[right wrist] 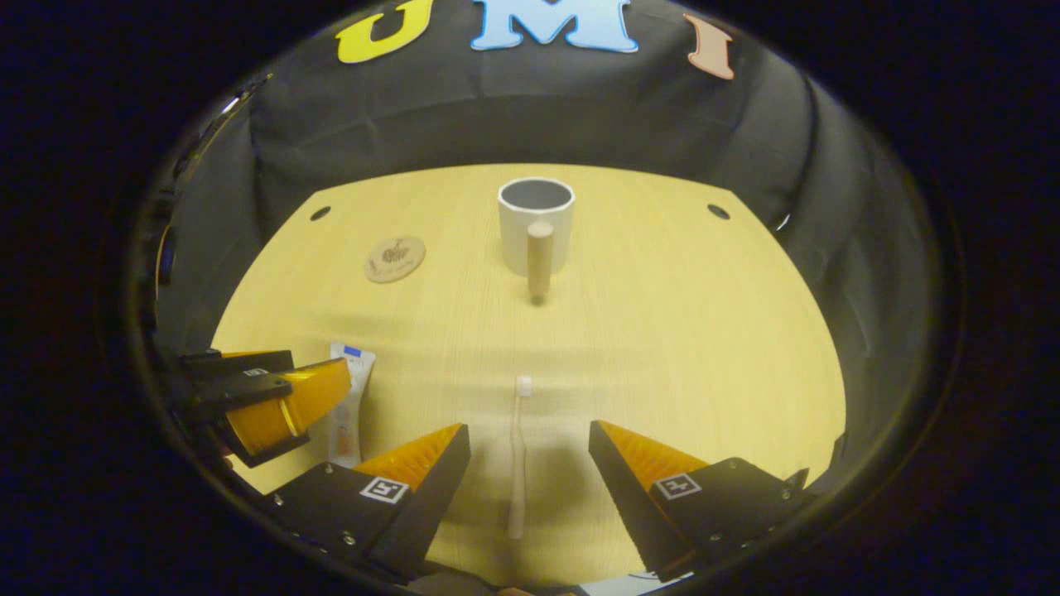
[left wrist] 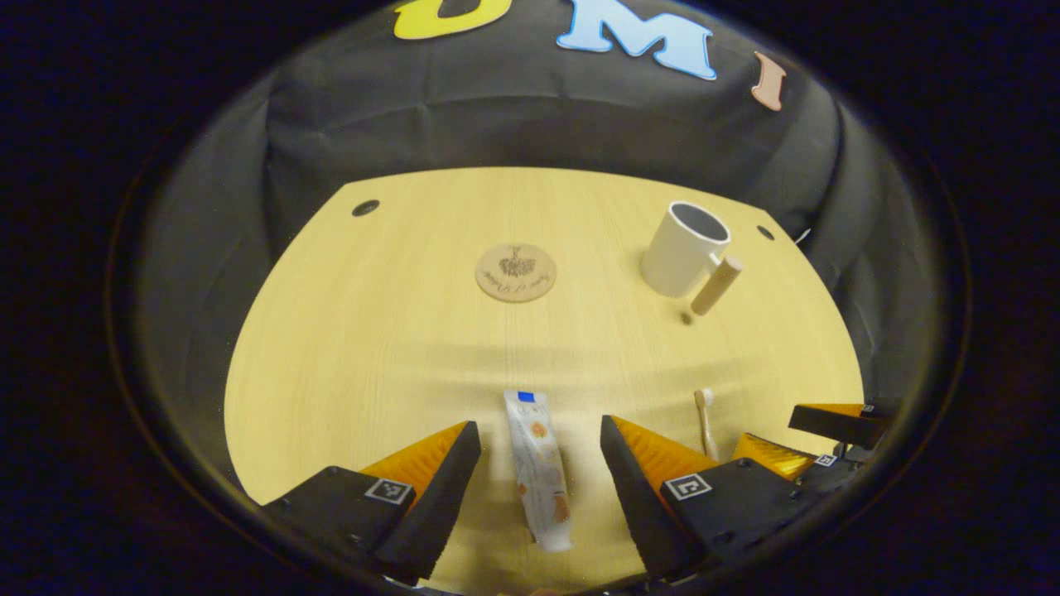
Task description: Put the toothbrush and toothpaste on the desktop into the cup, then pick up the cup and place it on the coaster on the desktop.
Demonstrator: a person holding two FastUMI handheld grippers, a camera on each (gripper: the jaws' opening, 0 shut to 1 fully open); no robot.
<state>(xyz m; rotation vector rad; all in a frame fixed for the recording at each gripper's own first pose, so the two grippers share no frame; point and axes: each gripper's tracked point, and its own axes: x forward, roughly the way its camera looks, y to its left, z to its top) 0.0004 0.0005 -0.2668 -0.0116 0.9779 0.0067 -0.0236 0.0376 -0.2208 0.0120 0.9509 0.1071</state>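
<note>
In the left gripper view a white toothpaste tube (left wrist: 538,469) lies flat on the wooden desktop (left wrist: 397,364), between the fingers of my open left gripper (left wrist: 540,430). A pale toothbrush (left wrist: 706,422) lies to its right. In the right gripper view the toothbrush (right wrist: 518,459) lies lengthwise between the fingers of my open right gripper (right wrist: 530,430). A white cup (right wrist: 536,225) with a wooden handle stands upright farther back; in the left gripper view the cup (left wrist: 684,249) is at the right. A round wooden coaster (left wrist: 515,272) lies near the middle, and the coaster (right wrist: 395,259) is left of the cup.
The right gripper (left wrist: 816,439) shows at the lower right of the left gripper view; the left gripper (right wrist: 273,401) shows at the left of the right gripper view, beside the toothpaste (right wrist: 348,406). Small dark holes (left wrist: 365,208) mark the desktop's far corners. Black cloth walls the booth behind.
</note>
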